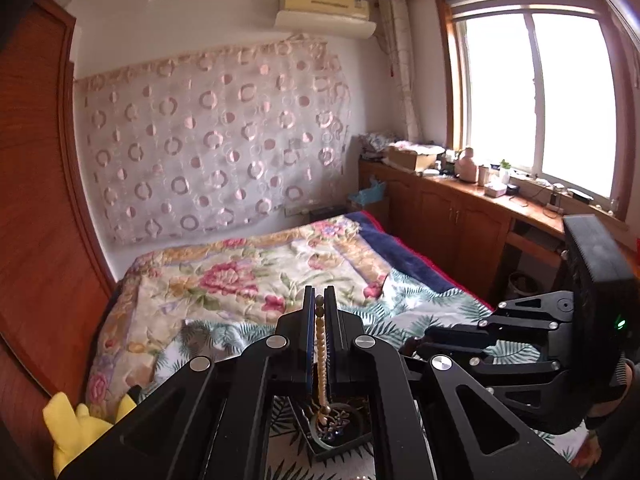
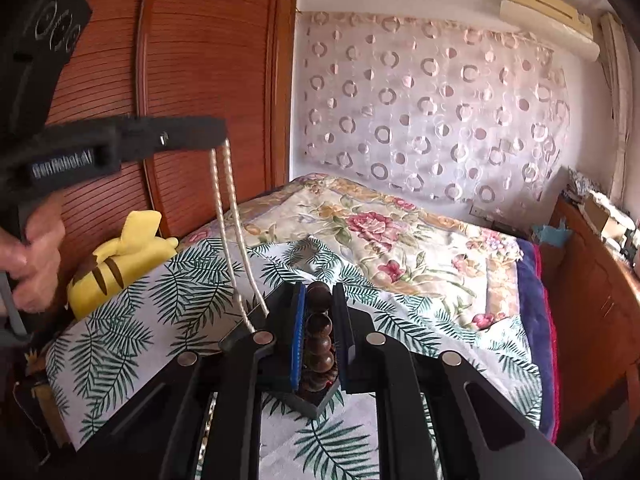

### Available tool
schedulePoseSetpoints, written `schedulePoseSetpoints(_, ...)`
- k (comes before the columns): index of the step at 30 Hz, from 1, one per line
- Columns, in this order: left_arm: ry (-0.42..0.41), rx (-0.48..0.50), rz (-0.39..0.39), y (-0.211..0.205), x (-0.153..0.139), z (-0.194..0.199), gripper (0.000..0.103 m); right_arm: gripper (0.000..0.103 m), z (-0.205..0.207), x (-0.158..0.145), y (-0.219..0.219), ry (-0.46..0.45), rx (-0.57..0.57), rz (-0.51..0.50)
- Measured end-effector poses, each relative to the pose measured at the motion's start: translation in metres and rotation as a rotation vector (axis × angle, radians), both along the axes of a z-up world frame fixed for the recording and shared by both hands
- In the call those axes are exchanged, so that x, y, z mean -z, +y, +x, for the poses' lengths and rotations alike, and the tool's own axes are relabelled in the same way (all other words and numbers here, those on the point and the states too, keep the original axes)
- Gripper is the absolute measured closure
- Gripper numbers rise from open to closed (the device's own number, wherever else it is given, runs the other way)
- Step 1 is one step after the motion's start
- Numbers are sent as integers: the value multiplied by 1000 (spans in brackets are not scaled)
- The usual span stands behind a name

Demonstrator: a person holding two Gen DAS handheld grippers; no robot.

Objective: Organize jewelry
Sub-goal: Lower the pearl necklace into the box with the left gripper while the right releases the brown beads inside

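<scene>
My left gripper is shut on a pearl necklace, held up above the bed. In the right wrist view the left gripper shows at upper left with the necklace hanging from it in two strands. Below it lies a dark jewelry tray holding small ornaments. My right gripper is shut on a dark brown wooden bead bracelet, above a corner of the tray. The right gripper's body shows at the right of the left wrist view.
A bed with a floral quilt and a palm-leaf cloth. A yellow plush toy lies at the bed's left edge by the wooden wardrobe. Wooden cabinets with clutter stand under the window.
</scene>
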State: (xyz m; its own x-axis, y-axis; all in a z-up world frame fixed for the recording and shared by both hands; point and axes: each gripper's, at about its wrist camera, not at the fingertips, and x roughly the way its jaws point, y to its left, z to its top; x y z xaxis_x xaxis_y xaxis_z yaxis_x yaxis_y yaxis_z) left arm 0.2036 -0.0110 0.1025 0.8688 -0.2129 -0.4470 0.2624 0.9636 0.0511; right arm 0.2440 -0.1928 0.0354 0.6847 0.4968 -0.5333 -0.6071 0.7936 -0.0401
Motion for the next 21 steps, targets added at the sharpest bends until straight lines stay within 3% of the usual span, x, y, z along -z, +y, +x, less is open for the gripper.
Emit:
schedulePoseSetpoints(10, 135, -28, -22, 15, 70, 41, 99, 88, 32, 40, 13, 95, 11, 15)
schedulePoseSetpoints(21, 214, -14, -55, 23, 113, 44, 99, 88, 57, 70, 24, 172, 17, 30)
